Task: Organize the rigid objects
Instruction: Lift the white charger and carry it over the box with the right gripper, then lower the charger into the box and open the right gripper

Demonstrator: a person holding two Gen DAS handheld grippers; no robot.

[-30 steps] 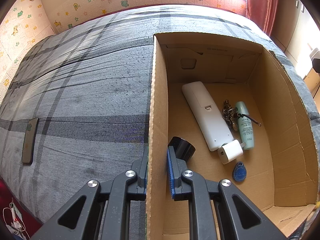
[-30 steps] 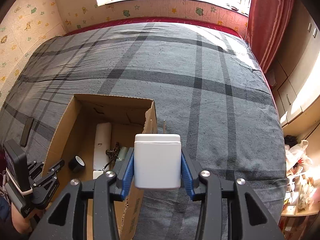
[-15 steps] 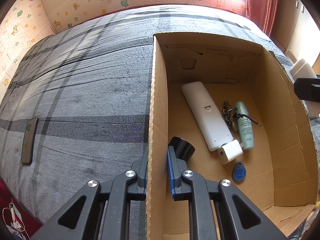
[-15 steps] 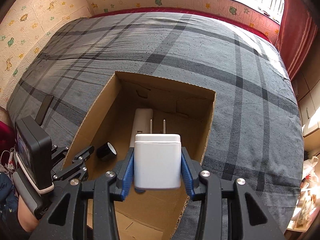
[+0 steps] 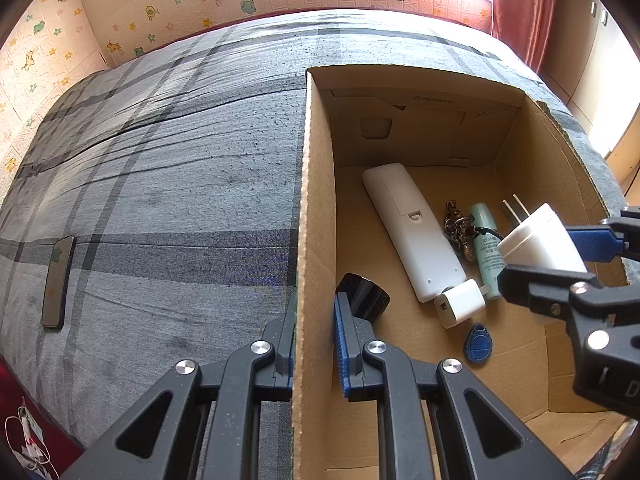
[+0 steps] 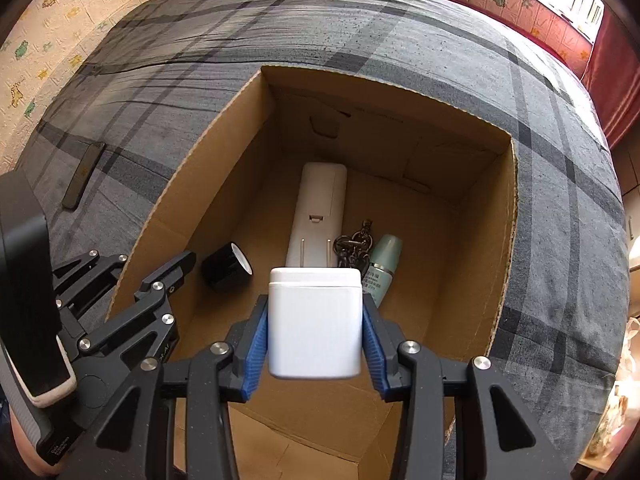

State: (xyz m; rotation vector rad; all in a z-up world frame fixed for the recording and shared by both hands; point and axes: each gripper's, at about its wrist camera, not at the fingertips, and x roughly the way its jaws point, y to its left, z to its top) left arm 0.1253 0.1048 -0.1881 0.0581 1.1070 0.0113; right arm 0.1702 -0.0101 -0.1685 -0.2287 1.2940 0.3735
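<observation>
The right gripper [image 6: 315, 340] holds a large white rectangular plug adapter [image 6: 315, 322] between its blue pads, prongs pointing away, above the open brown cardboard box [image 6: 502, 240] on the grey plaid bedcover [image 5: 160, 200]. The left gripper [image 5: 314, 344] is clamped narrow on the box's left wall. On the box floor lie a long white remote control [image 5: 408, 228], a bunch of metal keys [image 5: 456, 228], a pale green tube [image 5: 486, 248], a small white charger cube [image 5: 460, 304], a blue key fob [image 5: 478, 346] and a black cylindrical cap [image 5: 366, 296]. A dark phone [image 5: 58, 280] lies on the bedcover, far left.
</observation>
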